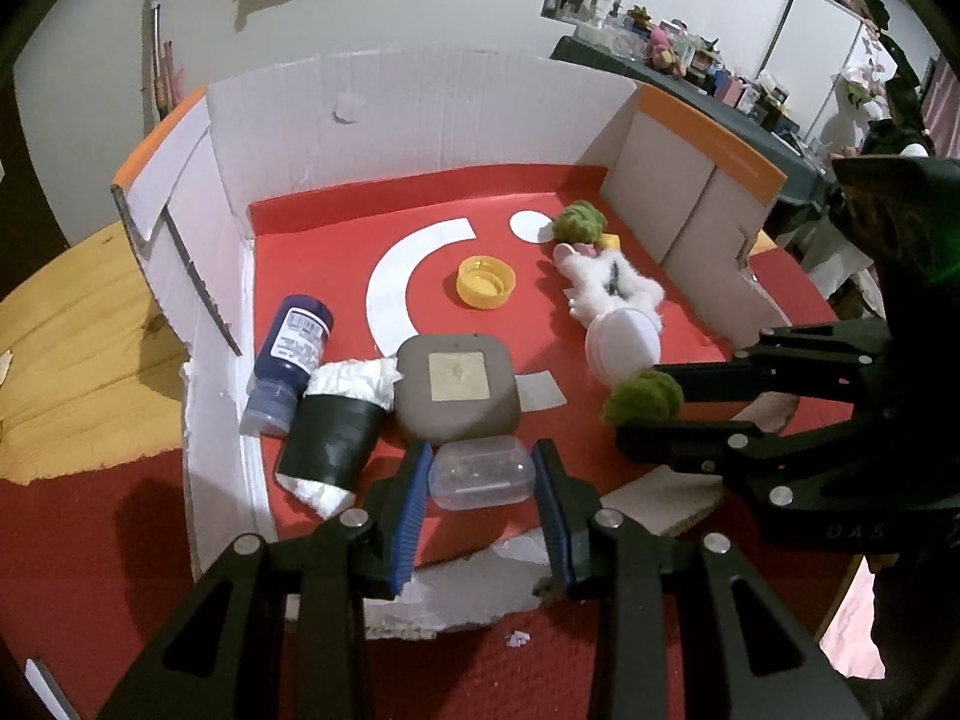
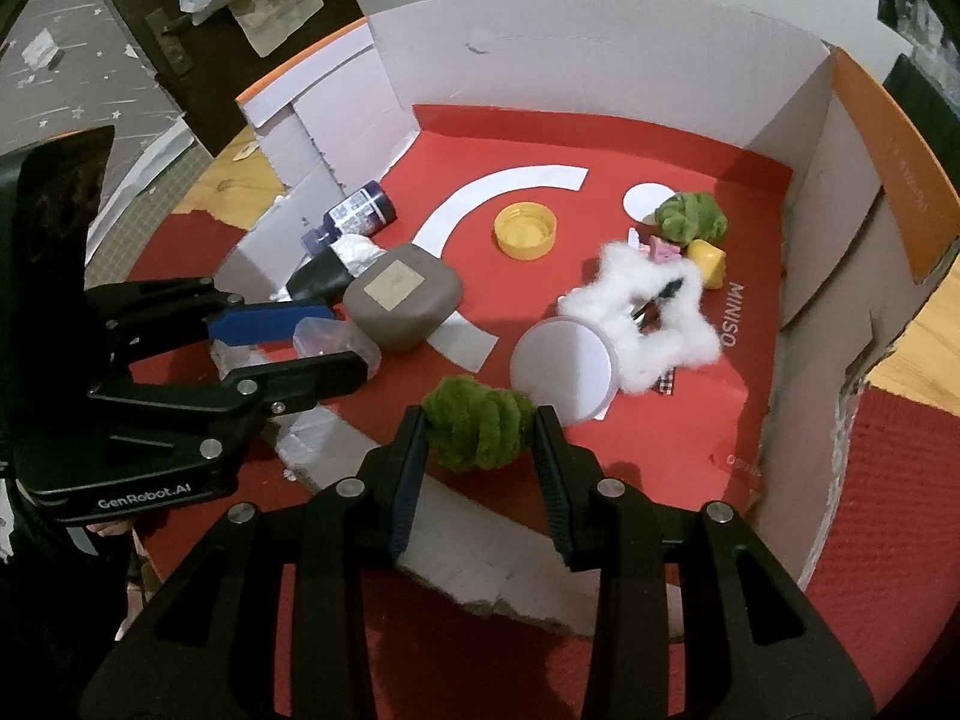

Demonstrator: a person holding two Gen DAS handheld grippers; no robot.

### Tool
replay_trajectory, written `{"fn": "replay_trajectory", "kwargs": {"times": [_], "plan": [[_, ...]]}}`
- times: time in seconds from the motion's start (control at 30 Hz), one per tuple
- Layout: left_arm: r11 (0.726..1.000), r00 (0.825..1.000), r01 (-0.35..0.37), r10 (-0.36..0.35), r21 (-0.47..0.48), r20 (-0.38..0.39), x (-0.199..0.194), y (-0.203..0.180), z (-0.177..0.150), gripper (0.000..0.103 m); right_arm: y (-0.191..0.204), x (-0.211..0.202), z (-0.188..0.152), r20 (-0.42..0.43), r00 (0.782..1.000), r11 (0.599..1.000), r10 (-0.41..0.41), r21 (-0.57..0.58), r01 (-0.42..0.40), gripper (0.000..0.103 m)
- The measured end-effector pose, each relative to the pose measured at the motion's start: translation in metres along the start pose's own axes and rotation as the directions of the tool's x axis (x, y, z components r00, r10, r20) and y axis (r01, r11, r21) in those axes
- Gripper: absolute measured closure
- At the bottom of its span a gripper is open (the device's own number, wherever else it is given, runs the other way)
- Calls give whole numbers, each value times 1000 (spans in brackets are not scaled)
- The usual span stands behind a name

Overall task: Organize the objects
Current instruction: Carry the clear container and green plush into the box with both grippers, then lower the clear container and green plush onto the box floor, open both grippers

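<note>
1. A large cardboard box (image 1: 420, 120), white-walled with orange flap edges and a red printed floor, is seen with its front wall torn low; almost every object is already gathered inside it, so the sorting is judged well advanced.
2. A grey rounded case (image 1: 457, 387) with a pale square label is placed near the front, touching a black roll (image 1: 333, 438) stuffed with white paper; the label's print cannot be read.
3. A white fluffy toy (image 2: 645, 312) is laid toward the right wall, with a round white lid (image 2: 564, 369) resting against it.
4. A dark blue bottle (image 1: 291, 354) is laid on its side by the left wall; its white label is printed, but nothing is legible.
5. A clear plastic box (image 1: 483, 471) is clamped by the left gripper (image 1: 483, 480), at the torn front edge of the box; whether it is resting on the floor cannot be told.
6. A green pom-pom (image 2: 477, 429) is pinched by the right gripper (image 2: 480, 438), just above the front of the floor; setting down both held items is judged to be what is left.
7. A second green pom-pom (image 2: 690, 216), a yellow cap (image 2: 524, 231) and a small yellow block (image 2: 708, 261) are already placed inside.
8. "MINISO" is read on the red floor, and "GenRobot.AI" on the left gripper's body.
</note>
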State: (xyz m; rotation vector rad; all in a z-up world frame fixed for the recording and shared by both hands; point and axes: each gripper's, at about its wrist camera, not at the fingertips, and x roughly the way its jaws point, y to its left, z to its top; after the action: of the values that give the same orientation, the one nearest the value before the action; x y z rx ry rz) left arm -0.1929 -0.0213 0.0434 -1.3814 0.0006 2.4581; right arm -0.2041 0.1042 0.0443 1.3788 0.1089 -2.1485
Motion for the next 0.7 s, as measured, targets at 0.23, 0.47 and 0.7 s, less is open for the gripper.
{"fn": "replay_trajectory", "kwargs": {"times": [0.23, 0.47, 0.7], "plan": [[999, 999, -37, 36, 7, 32, 3, -4, -1, 67, -8, 4, 2, 14, 999, 999, -51, 11, 51, 69], [997, 995, -75, 74, 21, 60, 6, -6, 0, 67, -14, 4, 3, 34, 994, 995, -104, 13, 103, 69], [996, 993, -89, 88, 15, 76, 9, -5, 0, 67, -15, 5, 2, 49, 987, 989, -151, 3, 151, 69]]}}
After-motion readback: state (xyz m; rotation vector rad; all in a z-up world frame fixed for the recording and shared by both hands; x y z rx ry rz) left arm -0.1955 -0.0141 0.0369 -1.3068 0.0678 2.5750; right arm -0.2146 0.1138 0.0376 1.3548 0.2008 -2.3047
